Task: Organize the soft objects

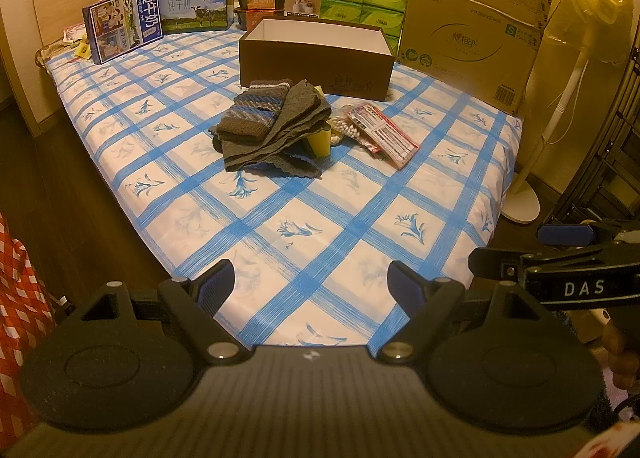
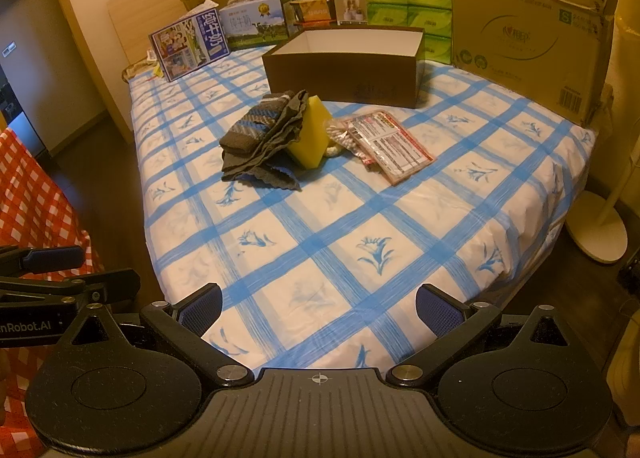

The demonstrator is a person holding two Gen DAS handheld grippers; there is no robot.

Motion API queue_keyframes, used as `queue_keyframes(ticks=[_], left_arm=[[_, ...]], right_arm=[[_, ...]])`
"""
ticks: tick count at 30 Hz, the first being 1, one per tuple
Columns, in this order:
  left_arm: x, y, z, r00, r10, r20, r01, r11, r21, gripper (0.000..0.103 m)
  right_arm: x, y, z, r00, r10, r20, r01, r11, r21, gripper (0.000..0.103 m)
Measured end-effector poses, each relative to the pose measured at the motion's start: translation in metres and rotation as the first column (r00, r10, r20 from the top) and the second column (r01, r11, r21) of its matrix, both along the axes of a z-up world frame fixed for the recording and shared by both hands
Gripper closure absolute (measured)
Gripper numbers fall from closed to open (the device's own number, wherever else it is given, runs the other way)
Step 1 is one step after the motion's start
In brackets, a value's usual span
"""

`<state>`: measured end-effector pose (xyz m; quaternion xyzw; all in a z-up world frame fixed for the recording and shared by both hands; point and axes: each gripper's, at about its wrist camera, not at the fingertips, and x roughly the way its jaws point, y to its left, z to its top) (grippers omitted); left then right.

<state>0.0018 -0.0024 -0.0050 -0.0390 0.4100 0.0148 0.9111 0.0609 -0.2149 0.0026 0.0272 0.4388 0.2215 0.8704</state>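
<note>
Grey cloths [image 1: 276, 129] and a yellow sponge [image 2: 308, 133] sit piled mid-frame on the blue-checked bed [image 1: 320, 217], just in front of the open brown box [image 1: 316, 57], while left gripper [image 1: 310, 286] and right gripper [image 2: 318, 310] hang at frame bottom, fingers spread, holding nothing.

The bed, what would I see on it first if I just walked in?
Probably the heap of grey cloths in the middle of the blue-checked bed, with a bright yellow sponge leaning against it. Right behind sits an open brown box, which looks empty.
</note>
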Motion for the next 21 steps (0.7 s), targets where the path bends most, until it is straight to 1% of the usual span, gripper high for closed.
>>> queue_keyframes(ticks=[21], left_arm=[[0.0002, 0.0008, 0.0009, 1.0, 0.0, -0.002, 0.0, 1.0, -0.001, 0.021]], right_arm=[[0.0008, 0.0017, 0.0001, 1.0, 0.0, -0.003, 0.0, 1.0, 0.002, 0.001]])
